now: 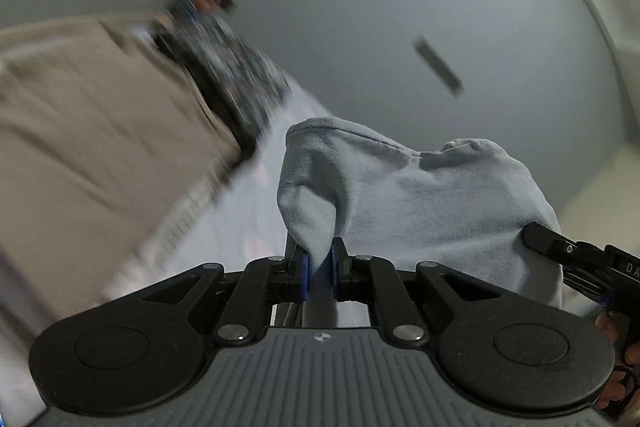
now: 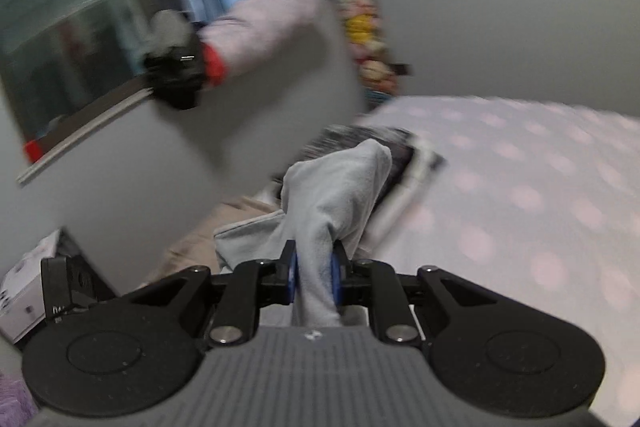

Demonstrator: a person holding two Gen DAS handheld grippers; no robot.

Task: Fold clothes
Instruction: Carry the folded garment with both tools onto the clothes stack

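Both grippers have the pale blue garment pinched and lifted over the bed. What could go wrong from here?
1. The left gripper pinches only a thin bunched tip of the pale blue garment, so a tug may pull it free.
2. The right gripper clamps a gathered wad, not a flat edge, so the fold may come out creased or uneven.
3. Tan trousers and a dark patterned garment lie on the dotted bedsheet; laying down could overlap them.

- Garment (image 1: 420,203): pale blue-grey knit fabric, soft, with a stitched hem along one edge.
- State: lifted off the bed, bunched and draped in loose folds, not laid flat.
- Pose: two pinched portions rise into rounded peaks; remaining cloth (image 2: 340,195) hangs slack between them.
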